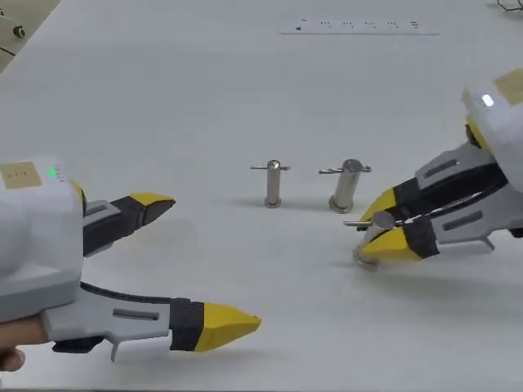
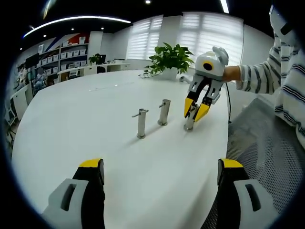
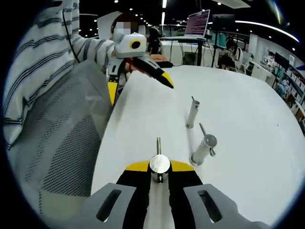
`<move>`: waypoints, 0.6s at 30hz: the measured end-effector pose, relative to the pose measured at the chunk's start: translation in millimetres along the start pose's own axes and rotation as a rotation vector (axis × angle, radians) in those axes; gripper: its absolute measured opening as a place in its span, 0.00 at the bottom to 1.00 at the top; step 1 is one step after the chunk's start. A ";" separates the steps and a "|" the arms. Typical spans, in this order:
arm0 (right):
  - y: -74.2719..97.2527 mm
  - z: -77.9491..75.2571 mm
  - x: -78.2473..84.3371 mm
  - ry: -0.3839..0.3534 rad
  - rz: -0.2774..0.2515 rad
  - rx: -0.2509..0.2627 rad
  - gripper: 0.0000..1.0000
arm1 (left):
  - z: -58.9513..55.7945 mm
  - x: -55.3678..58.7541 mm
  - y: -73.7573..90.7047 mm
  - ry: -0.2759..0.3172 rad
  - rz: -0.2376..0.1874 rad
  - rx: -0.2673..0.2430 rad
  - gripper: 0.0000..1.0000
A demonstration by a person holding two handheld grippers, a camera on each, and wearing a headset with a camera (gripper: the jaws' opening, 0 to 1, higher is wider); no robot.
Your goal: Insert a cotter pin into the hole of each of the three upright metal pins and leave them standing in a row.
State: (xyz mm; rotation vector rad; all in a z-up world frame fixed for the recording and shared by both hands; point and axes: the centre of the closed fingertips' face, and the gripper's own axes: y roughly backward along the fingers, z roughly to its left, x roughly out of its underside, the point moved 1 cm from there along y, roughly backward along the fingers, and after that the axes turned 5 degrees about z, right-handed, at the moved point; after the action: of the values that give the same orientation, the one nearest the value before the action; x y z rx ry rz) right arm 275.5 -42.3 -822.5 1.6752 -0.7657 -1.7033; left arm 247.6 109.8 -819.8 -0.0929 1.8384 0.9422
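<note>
White workbench [image 1: 163,106] all round, pretty bare, with an office-type room behind it. Closest to the headset is the left gripper [image 1: 216,263], down at the lower left. Its yellow-tipped fingers [image 1: 229,321] are spread wide apart with nothing between them, and it sits over bare tabletop, well apart from the pins. A bit further in on the right, the right gripper [image 1: 369,238] comes in from the side with its jaws squeezed onto the third pin [image 3: 159,164], gripping the shaft just under the head. That one already has a cotter pin [image 3: 158,143] poking through its hole. Its foot looks to be down at the tabletop, though I honestly can't tell if it's actually resting there. Just past it the other two stand free and upright: the middle pin [image 1: 347,188] is just beside the right gripper's tips without touching, and the left-hand pin [image 1: 274,186] is near it, further left. Both carry cotter pins [image 1: 263,167] through their heads. The clamped pin sits a little nearer the person than those two, so it's not quite in line with them. Way off at the far edge of the bench lies a white power strip [image 1: 359,27]. Looking out along the left gripper's own view, beyond the pins there's the striped sleeve [image 2: 259,76] of the arm holding the right gripper, then a potted plant [image 2: 169,57], and windows with blinds [image 2: 214,33] at the back.
</note>
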 end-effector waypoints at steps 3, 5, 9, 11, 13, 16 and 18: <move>11.0 -11.0 12.1 0.014 0.015 0.009 0.14 | 2.2 -0.8 0.3 0.022 0.007 -0.013 0.99; 17.8 -19.3 18.7 0.005 0.022 0.009 0.14 | 0.7 -3.1 1.2 0.022 0.003 -0.016 0.99; 25.6 -36.7 26.9 -0.013 0.005 0.022 0.14 | -1.6 -2.9 0.7 0.019 0.017 -0.021 0.99; 27.9 -44.3 29.5 -0.007 0.003 0.029 0.14 | -3.2 -2.9 0.5 0.019 0.022 -0.024 0.99; 29.6 -49.5 32.8 0.016 0.011 0.019 0.14 | -4.9 -3.4 0.3 0.018 0.027 -0.029 0.99; 30.7 -57.2 36.3 0.022 0.020 0.015 0.14 | -6.9 -4.3 0.3 0.017 0.035 -0.030 0.99; 30.7 -62.0 37.9 0.018 0.017 0.020 0.14 | -8.2 -6.3 0.6 0.018 0.032 -0.031 0.99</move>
State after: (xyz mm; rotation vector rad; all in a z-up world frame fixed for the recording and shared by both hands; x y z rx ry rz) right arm 338.4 -89.8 -824.7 1.6899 -0.7888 -1.6720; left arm 244.1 102.8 -813.0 -0.0921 1.8469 0.9957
